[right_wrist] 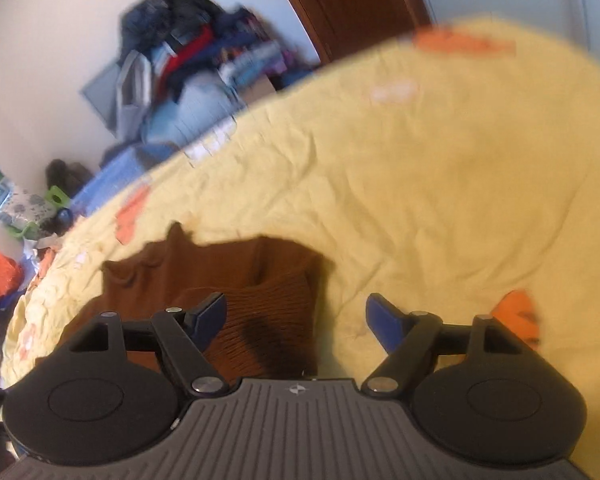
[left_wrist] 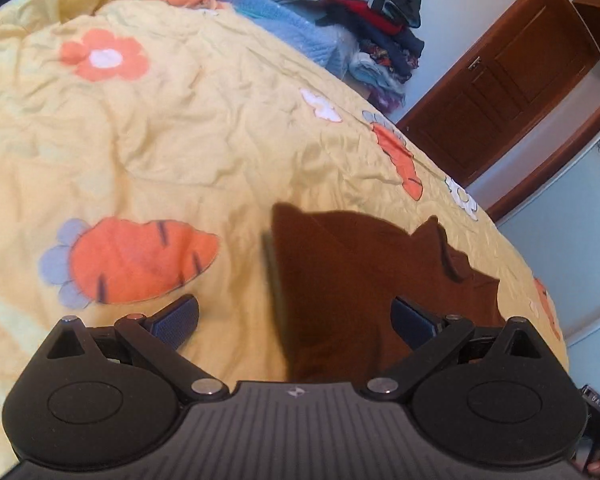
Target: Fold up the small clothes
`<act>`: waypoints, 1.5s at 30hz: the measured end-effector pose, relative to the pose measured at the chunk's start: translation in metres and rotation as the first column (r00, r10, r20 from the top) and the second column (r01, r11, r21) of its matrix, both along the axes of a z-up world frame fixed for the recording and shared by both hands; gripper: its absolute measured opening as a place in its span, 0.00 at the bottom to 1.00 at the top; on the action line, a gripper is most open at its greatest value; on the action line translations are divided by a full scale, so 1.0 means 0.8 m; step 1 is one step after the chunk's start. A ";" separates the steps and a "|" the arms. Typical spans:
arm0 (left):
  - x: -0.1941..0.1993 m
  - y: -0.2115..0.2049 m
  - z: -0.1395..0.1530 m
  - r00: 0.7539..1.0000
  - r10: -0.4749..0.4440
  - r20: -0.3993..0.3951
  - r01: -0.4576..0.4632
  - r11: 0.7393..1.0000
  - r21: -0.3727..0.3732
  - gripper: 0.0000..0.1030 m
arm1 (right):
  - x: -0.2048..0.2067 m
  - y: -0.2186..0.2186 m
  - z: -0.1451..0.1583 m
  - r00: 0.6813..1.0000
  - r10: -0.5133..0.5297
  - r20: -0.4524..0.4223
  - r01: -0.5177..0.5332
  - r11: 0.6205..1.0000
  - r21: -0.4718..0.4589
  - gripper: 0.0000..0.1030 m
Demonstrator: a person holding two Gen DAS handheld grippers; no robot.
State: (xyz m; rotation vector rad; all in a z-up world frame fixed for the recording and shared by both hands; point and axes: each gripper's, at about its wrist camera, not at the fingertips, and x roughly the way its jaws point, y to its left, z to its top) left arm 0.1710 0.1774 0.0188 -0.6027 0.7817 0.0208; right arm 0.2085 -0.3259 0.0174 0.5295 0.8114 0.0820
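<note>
Left wrist view: left gripper [left_wrist: 294, 320] spread wide, holding nothing, poised over a yellow bedspread [left_wrist: 172, 152] printed with orange carrots [left_wrist: 140, 260] and flowers; one dark blue fingertip [left_wrist: 178, 320] above bare quilt beside the carrot print, the other above a brown garment [left_wrist: 348, 280]; garment lying rumpled on the quilt, near the bed's edge, mostly between the fingers and toward the right one, with a pointed corner sticking up at its far side; beyond the bed, a pile of mixed clothes [left_wrist: 380, 20] against a pale wall, next to a brown wooden door [left_wrist: 508, 76]. Right wrist view, blurred: right gripper [right_wrist: 296, 320] likewise splayed apart and empty, one fingertip [right_wrist: 208, 314] over ribbed brown fabric of the same brown garment [right_wrist: 260, 300], the other over plain yellow bedspread [right_wrist: 420, 168]; garment bunched in folds, lying on the quilt toward the left finger; contact between fingers and cloth impossible to judge; heap of clothes [right_wrist: 188, 68] by the wall behind, door [right_wrist: 348, 0] beside it
</note>
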 end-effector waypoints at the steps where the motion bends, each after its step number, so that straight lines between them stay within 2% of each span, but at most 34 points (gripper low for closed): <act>1: 0.009 -0.008 0.001 1.000 -0.009 -0.011 0.010 0.999 0.035 0.72 | 0.009 0.003 -0.008 1.000 0.003 -0.024 -0.002 1.000 0.008 0.75; 2: 0.017 -0.019 0.004 0.999 -0.029 -0.030 0.032 0.995 0.096 0.43 | 0.012 0.009 -0.010 1.000 0.015 0.007 -0.015 1.000 -0.008 0.68; 3: 0.025 -0.029 0.005 0.997 -0.048 -0.067 0.058 0.986 0.154 0.14 | 0.016 0.018 -0.011 0.999 0.053 0.011 -0.052 0.998 -0.020 0.29; 4: 0.026 -0.035 0.008 0.997 -0.044 -0.068 0.056 0.981 0.186 0.14 | 0.021 0.026 -0.013 0.996 0.092 -0.014 -0.092 0.996 -0.018 0.19; 6: 0.021 -0.042 0.018 0.997 -0.050 -0.055 0.062 0.966 0.249 0.13 | 0.012 0.040 -0.002 0.992 0.122 0.032 -0.118 0.988 -0.104 0.17; 8: 0.016 -0.045 0.014 0.995 -0.070 -0.064 0.087 0.944 0.318 0.13 | 0.000 0.033 0.007 0.990 0.109 0.086 -0.095 0.985 -0.146 0.16; 11: 0.004 -0.060 0.009 0.992 -0.126 -0.023 0.124 0.895 0.428 0.15 | 0.002 0.016 -0.017 0.995 0.087 0.043 -0.080 0.987 -0.141 0.16; 12: -0.002 -0.062 0.013 0.990 -0.139 -0.013 0.131 0.892 0.433 0.17 | -0.005 0.019 -0.018 0.993 0.090 0.074 -0.077 0.983 -0.164 0.22; 13: -0.008 -0.061 0.017 0.991 -0.136 -0.010 0.127 0.894 0.430 0.22 | -0.010 0.023 -0.016 0.992 0.091 0.085 -0.075 0.981 -0.180 0.40; 14: -0.018 -0.060 0.021 0.992 -0.129 -0.007 0.120 0.896 0.427 0.26 | -0.016 0.026 -0.011 0.993 0.077 0.088 -0.060 0.980 -0.188 0.50; 15: -0.031 -0.058 0.025 0.992 -0.128 -0.004 0.118 0.898 0.423 0.42 | -0.025 0.027 -0.004 0.993 0.066 0.096 -0.047 0.981 -0.190 0.65; 16: -0.047 -0.056 0.029 0.992 -0.129 0.001 0.117 0.902 0.416 0.72 | -0.038 0.028 0.006 0.989 0.069 0.127 -0.045 0.982 -0.186 0.67; 18: -0.084 -0.055 0.030 0.989 -0.143 0.043 0.115 0.916 0.385 0.95 | -0.070 0.030 0.020 0.975 0.110 0.193 -0.077 0.983 -0.168 0.69; 19: -0.098 -0.058 0.027 0.985 -0.164 0.059 0.129 0.914 0.384 0.95 | -0.080 0.034 0.021 0.973 0.140 0.183 -0.109 0.980 -0.169 0.69; 21: -0.107 -0.070 0.013 0.982 -0.187 0.006 0.167 0.889 0.427 0.94 | -0.089 0.047 0.014 0.975 0.185 0.126 -0.155 0.963 -0.218 0.68; 22: -0.106 -0.076 0.001 0.982 -0.182 -0.042 0.181 0.870 0.458 0.79 | -0.090 0.055 0.004 0.974 0.205 0.092 -0.176 0.951 -0.255 0.58; 23: -0.108 -0.083 -0.006 0.984 -0.174 -0.037 0.168 0.841 0.514 0.77 | -0.089 0.062 -0.007 0.974 0.220 0.056 -0.197 0.942 -0.270 0.51; 24: -0.112 -0.088 -0.006 0.980 -0.199 -0.014 0.177 0.832 0.526 0.48 | -0.094 0.068 -0.010 0.971 0.228 0.078 -0.196 0.935 -0.295 0.31; 25: -0.114 -0.088 -0.002 0.975 -0.220 -0.009 0.194 0.839 0.508 0.15 | -0.094 0.072 -0.011 0.966 0.249 0.065 -0.219 0.927 -0.305 0.24; 26: -0.112 -0.089 0.003 0.978 -0.206 -0.027 0.191 0.838 0.512 0.11 | -0.095 0.070 -0.007 0.969 0.240 0.066 -0.212 0.934 -0.287 0.21; 29: -0.115 -0.082 0.001 0.980 -0.196 -0.026 0.181 0.833 0.523 0.10 | -0.098 0.043 -0.001 0.982 0.174 0.079 -0.150 0.958 -0.245 0.19; 31: -0.123 -0.083 0.003 0.979 -0.204 -0.020 0.183 0.829 0.528 0.11 | -0.103 0.033 -0.008 0.984 0.162 0.072 -0.143 0.965 -0.220 0.23; 32: -0.129 -0.082 0.005 0.979 -0.204 -0.023 0.187 0.842 0.506 0.11 | -0.109 0.034 -0.008 0.984 0.164 0.074 -0.146 0.969 -0.201 0.28; 33: -0.136 -0.079 0.008 0.978 -0.207 -0.030 0.197 0.859 0.472 0.13 | -0.117 0.034 -0.005 0.984 0.165 0.065 -0.151 0.972 -0.179 0.44; 34: -0.145 -0.077 0.010 0.976 -0.213 -0.042 0.210 0.876 0.435 0.21 | -0.126 0.035 -0.001 0.984 0.169 0.061 -0.157 0.974 -0.162 0.57; 35: -0.156 -0.073 0.009 0.976 -0.213 -0.050 0.215 0.893 0.395 0.29 | -0.139 0.036 0.002 0.981 0.179 0.069 -0.167 0.975 -0.149 0.75; 36: -0.169 -0.067 0.008 0.977 -0.207 -0.054 0.213 0.912 0.352 0.52 | -0.155 0.035 0.005 0.979 0.187 0.082 -0.174 0.974 -0.145 0.86; 37: -0.183 -0.062 0.007 0.977 -0.207 -0.047 0.211 0.928 0.308 0.73 | -0.172 0.034 0.008 0.976 0.197 0.088 -0.183 0.972 -0.148 0.84; 38: -0.197 -0.059 0.006 0.977 -0.209 -0.036 0.211 0.940 0.267 0.78 | -0.185 0.034 0.008 0.975 0.211 0.074 -0.198 0.968 -0.154 0.83; 40: -0.220 -0.057 0.004 0.978 -0.206 -0.011 0.203 0.954 0.222 0.77 | -0.209 0.027 -0.002 0.975 0.219 0.029 -0.213 0.968 -0.133 0.80; 42: -0.226 -0.068 0.004 0.976 -0.216 -0.005 0.210 0.943 0.257 0.75 | -0.233 0.029 -0.005 0.967 0.246 0.065 -0.233 0.960 -0.154 0.74; 43: -0.225 -0.077 0.003 0.976 -0.219 -0.006 0.211 0.928 0.307 0.52 | -0.240 0.035 -0.004 0.964 0.257 0.064 -0.242 0.953 -0.182 0.62; 44: -0.222 -0.086 0.005 0.975 -0.224 -0.014 0.213 0.906 0.367 0.34 | -0.242 0.041 -0.003 0.963 0.264 0.058 -0.247 0.947 -0.204 0.49; 45: -0.218 -0.091 0.005 0.973 -0.228 -0.023 0.218 0.891 0.397 0.15 | -0.239 0.042 -0.003 0.960 0.275 0.045 -0.262 0.946 -0.191 0.10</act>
